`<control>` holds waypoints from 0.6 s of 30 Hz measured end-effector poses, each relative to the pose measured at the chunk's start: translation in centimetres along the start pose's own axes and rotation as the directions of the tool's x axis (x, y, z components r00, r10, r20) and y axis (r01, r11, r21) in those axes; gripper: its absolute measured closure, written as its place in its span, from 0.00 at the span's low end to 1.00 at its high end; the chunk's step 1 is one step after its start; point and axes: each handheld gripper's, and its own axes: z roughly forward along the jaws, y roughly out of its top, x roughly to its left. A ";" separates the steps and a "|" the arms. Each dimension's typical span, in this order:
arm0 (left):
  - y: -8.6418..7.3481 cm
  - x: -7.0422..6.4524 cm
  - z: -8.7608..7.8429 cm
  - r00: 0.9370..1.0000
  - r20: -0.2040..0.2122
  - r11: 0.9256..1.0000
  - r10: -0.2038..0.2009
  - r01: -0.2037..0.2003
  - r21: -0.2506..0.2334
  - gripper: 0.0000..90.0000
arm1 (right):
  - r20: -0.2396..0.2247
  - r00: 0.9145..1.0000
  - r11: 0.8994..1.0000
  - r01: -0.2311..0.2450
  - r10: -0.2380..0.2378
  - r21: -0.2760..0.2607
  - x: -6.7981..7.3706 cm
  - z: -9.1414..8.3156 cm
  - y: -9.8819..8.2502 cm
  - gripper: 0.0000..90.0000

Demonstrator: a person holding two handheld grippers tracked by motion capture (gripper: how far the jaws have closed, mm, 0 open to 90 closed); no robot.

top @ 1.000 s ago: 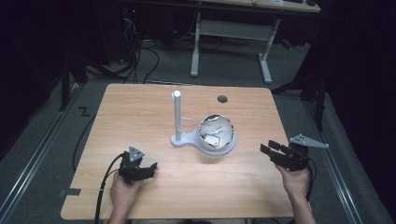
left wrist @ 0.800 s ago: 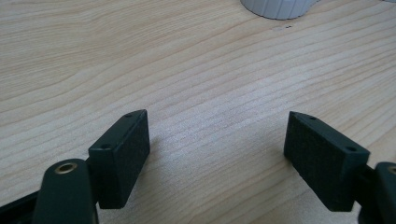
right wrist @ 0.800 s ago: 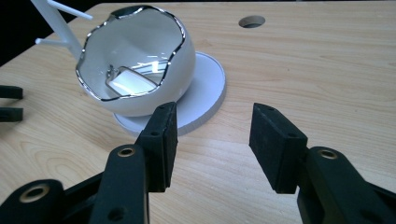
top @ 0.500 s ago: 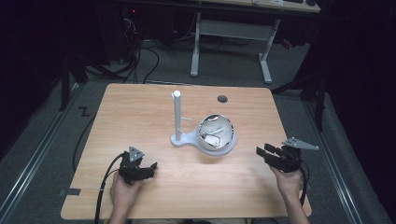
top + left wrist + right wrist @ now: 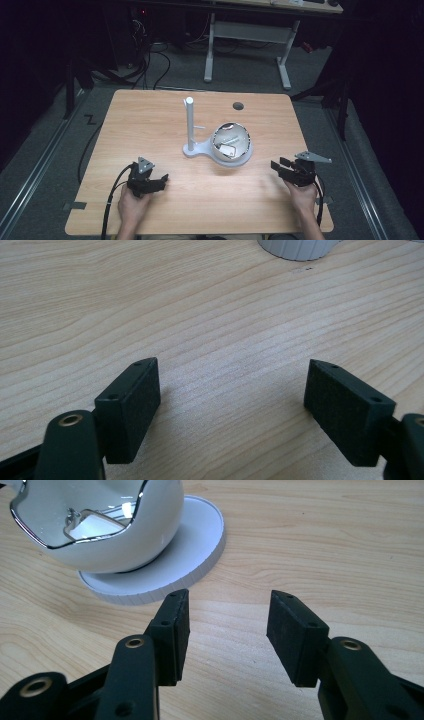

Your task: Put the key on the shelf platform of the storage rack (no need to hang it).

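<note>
1. Centrally, on the wooden table, stands a white stand: a round base plate, and an upright white post rising at the plate's 9 o'clock side.
2. Seated on the base plate is a white bowl-like shell with a wavy, chrome-edged rim; in the right gripper view the same shell shows a mirror-bright inside with a small pale rectangular piece lying in it.
3. Left gripper: held in the person's left hand at about 7 o'clock from the stand, well apart from it. In the left gripper view its pads stand wide apart over bare wood, with nothing between them; the tongs are released.
4. Right gripper: held in the person's right hand at about 4 o'clock from the shell, near it but not touching, jaws pointing toward 9 o'clock. In the right gripper view the pads stand apart over bare wood just short of the base plate's edge; these tongs are likewise released and grasp nothing.
5. Round grommet hole: in the tabletop at 12 o'clock from the shell, near the far edge.
6. Black cables trail from the left gripper over the table's near edge.
</note>
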 end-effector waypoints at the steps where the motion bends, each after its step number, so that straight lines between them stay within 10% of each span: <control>1: 0.0 0.0 0.0 1.000 0.000 1.000 0.000 0.000 0.000 0.26 | 0.004 1.000 1.000 0.002 -0.002 0.003 0.0 0.1 -0.1 0.58; 18: 0.0 0.0 0.0 1.000 -0.001 1.000 0.001 -0.001 0.000 0.26 | 0.069 0.996 0.998 0.051 -0.054 0.036 0.5 2.0 -1.2 0.55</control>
